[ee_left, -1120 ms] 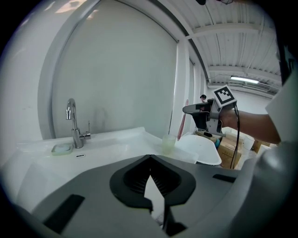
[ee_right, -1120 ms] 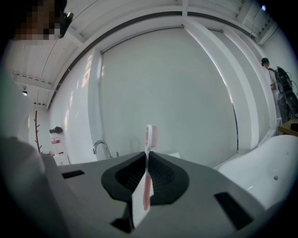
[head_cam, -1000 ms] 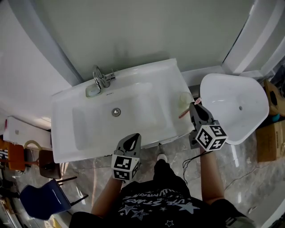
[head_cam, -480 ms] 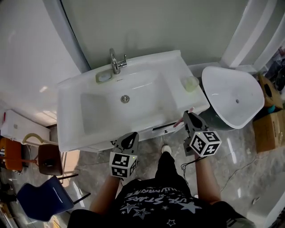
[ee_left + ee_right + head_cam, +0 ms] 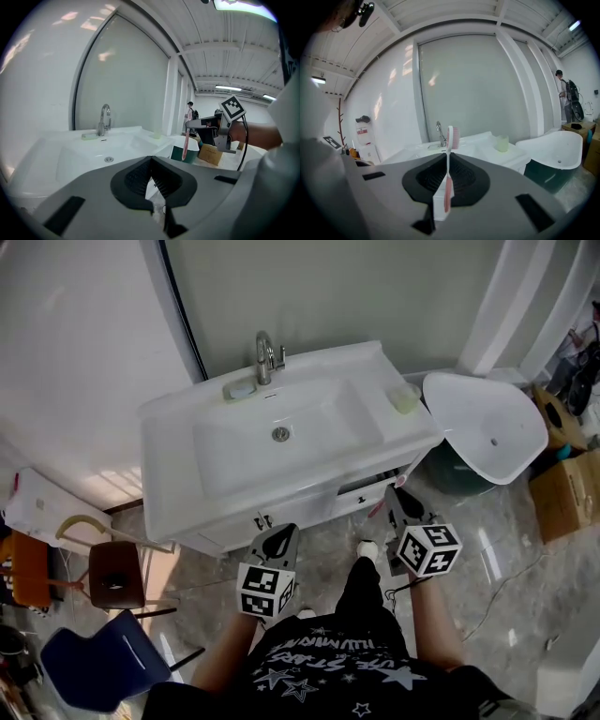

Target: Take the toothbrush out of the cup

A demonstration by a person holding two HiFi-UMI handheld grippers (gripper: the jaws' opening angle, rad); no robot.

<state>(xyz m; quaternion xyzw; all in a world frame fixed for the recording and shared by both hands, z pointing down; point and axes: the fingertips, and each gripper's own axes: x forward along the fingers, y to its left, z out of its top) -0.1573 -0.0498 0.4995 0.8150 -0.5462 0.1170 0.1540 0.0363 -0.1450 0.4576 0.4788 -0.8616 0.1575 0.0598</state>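
Only one toothbrush (image 5: 448,164), one cup (image 5: 405,398), one sink (image 5: 187,512).

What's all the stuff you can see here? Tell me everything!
sink: one, white, against the wall
tap: one, silver, sink's back edge
soap dish: one, pale green, beside the tap
cup: one, pale green, sink's right back corner
toothbrush: one, pink and white, upright, out of the cup
bathtub: one, white, right of the sink
cardboard box: one, brown, floor far right
stool: one, brown, floor left
chair: one, blue, floor lower left
left gripper: one, grey, fingers together, empty
right gripper: one, grey, fingers shut on the toothbrush
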